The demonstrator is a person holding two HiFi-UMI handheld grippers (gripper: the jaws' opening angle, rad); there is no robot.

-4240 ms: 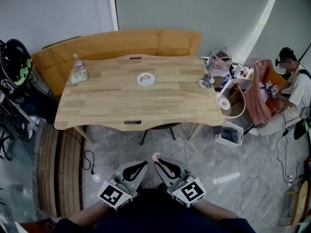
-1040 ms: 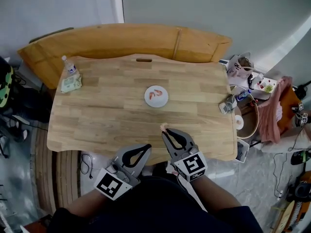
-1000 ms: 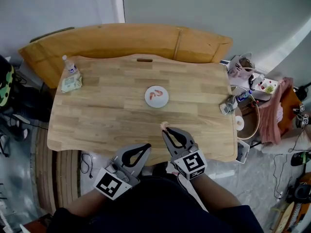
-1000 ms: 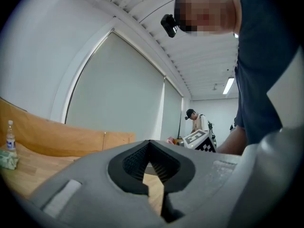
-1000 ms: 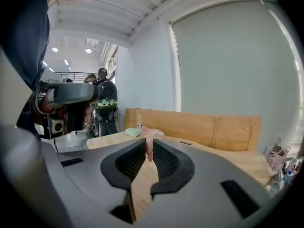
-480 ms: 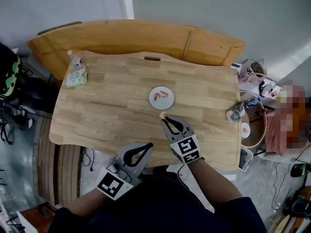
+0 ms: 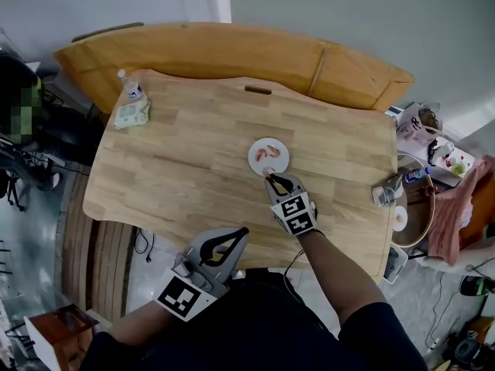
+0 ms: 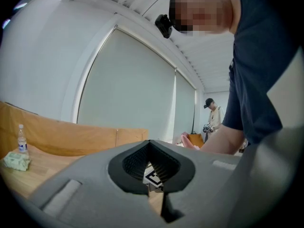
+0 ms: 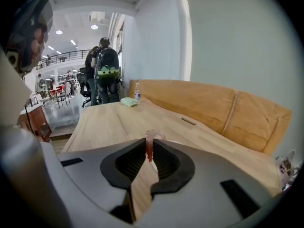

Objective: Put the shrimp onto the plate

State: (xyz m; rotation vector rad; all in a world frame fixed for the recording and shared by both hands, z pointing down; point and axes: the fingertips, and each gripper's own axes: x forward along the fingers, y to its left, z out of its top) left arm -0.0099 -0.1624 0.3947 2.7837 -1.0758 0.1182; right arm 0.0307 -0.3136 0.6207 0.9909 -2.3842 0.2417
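- Right gripper (image 7: 268, 175): jaws clamped on held shrimp (image 9: 148, 144); tips at near rim of plate (image 7: 252, 159), frame centre.
- Plate: plated shrimp (image 7: 268, 153) already lying there.
- Left gripper (image 7: 243, 232): jaws together, empty, lower frame by table (image 7: 178, 161) edge.
- Remaining, by my reckoning: move over plate, release.

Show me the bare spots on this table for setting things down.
Bare wood runs from the bottle and green pack across to the plate, and from the plate toward the right end of the table. It is crowded only at the plate, where the right gripper holds a shrimp.
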